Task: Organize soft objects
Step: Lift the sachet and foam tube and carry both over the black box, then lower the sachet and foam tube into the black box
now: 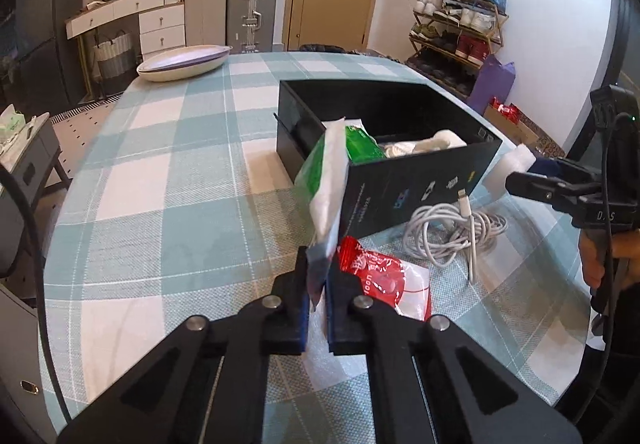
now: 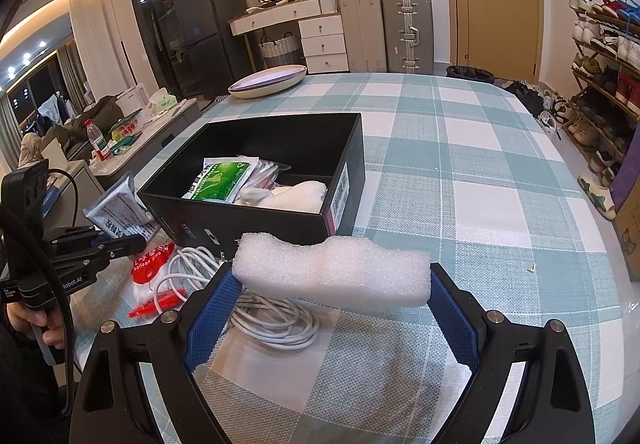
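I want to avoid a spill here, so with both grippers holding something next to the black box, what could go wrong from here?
1. The left gripper pinches only the bottom edge of the flat packet, so it may flop or slip out.
2. The foam block spans the right gripper at the pad tips; it could pop free.
3. The white cable lies coiled below, beside the black box, and could snag.

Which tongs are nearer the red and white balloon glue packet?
Left. The left tongs, shut on a pouch, sit right beside the balloon glue packet. The right tongs hold a foam block farther off, over the white cable.
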The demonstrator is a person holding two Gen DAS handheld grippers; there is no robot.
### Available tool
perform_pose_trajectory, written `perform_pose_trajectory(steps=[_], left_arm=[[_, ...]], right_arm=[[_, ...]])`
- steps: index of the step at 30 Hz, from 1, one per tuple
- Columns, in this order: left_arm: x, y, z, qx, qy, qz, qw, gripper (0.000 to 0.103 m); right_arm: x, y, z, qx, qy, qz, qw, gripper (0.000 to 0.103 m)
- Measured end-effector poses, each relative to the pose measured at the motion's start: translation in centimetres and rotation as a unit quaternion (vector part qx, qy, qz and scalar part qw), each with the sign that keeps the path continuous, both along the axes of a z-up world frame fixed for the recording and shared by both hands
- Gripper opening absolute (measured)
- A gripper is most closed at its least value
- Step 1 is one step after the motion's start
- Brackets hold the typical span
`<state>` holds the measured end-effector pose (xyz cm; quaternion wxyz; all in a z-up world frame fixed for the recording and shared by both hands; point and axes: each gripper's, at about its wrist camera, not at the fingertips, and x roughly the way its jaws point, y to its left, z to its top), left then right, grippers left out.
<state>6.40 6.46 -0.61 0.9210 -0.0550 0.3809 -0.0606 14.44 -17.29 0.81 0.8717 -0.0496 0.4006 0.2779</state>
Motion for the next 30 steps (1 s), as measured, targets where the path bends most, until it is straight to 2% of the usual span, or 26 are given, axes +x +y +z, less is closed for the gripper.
perform_pose_trajectory(steps=[8,14,30], left_arm=[[-0.9,0.0,2.2,0.013,-0.045,0.003,0.9989,0.003],[-1.2,-0.5,4.0,0.01,-0.062,-0.004,0.998,0.003],[2.5,-2.1,6.2,-0.013,-0.07,-0.011,0.9974,0.003]], right_arm=[[-0.3,-0.2,1.0,0.006,-0.012,0.001,1.0,0.093],[-0.8,-0.3,2.2,0.012,-0.03,0.005,0.999,0.093],[-0.3,2.0,4.4,0.024,-0.051,0.04,0.998,0.093]])
